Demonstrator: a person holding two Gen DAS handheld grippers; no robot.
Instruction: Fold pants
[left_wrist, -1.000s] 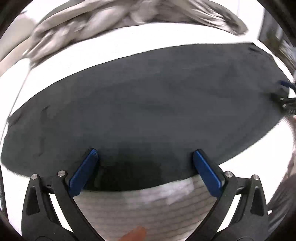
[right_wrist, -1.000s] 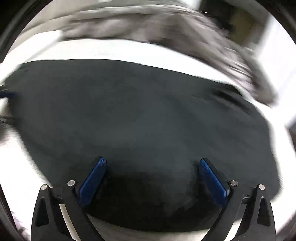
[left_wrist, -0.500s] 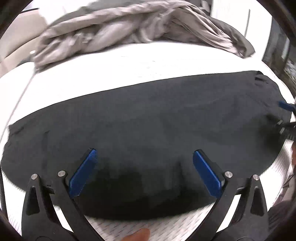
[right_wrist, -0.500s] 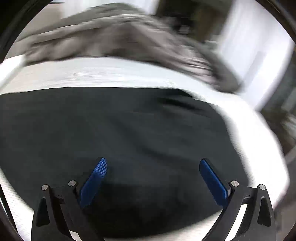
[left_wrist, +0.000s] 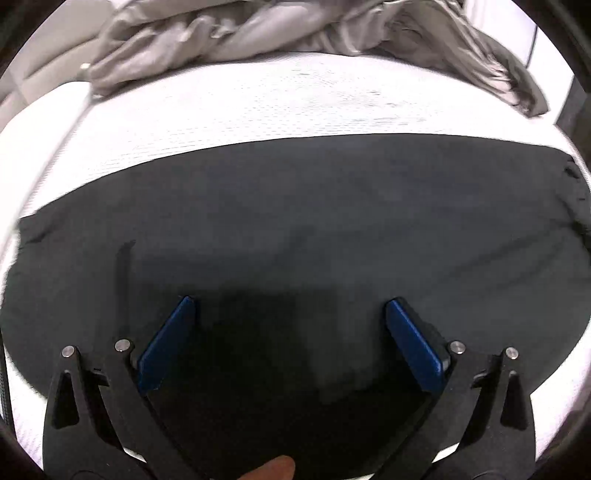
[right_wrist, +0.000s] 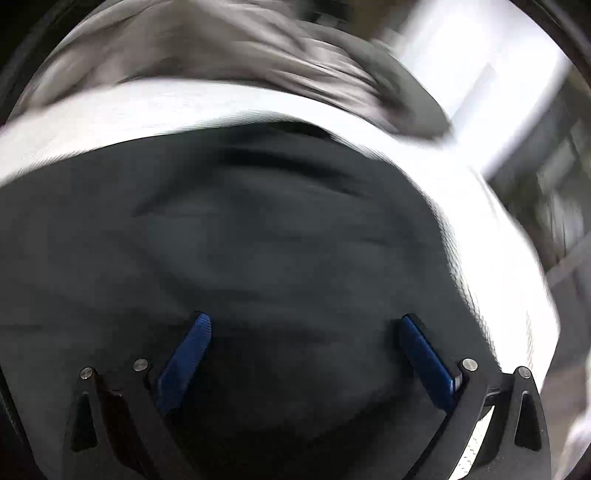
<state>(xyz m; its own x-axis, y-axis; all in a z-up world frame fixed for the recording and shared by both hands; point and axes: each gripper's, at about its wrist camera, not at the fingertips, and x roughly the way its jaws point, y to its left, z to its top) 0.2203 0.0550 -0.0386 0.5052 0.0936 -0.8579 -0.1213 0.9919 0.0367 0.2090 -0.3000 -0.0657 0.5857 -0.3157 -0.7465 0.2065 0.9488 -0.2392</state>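
Pants: the dark pants (left_wrist: 295, 221) lie spread flat across the white bed (left_wrist: 258, 99), so they are easy to fold.
Left gripper: the left gripper (left_wrist: 291, 321) hangs over the near side of the pants, fingers (left_wrist: 168, 345) wide apart, holding nothing.
Right gripper: the right gripper (right_wrist: 303, 339) hangs over the pants too, wide apart and empty; this view is blurry.
Blanket: a gray blanket (left_wrist: 295, 29) is bunched at the far side of the bed, past the pants, out of the way.
Next: I think both will grab an edge.

Bare white mattress (left_wrist: 295, 107) lies open at twelve o'clock beyond the dark pants (left_wrist: 314, 221). Farther at twelve, a crumpled grey duvet (left_wrist: 295, 29) blocks the far edge.
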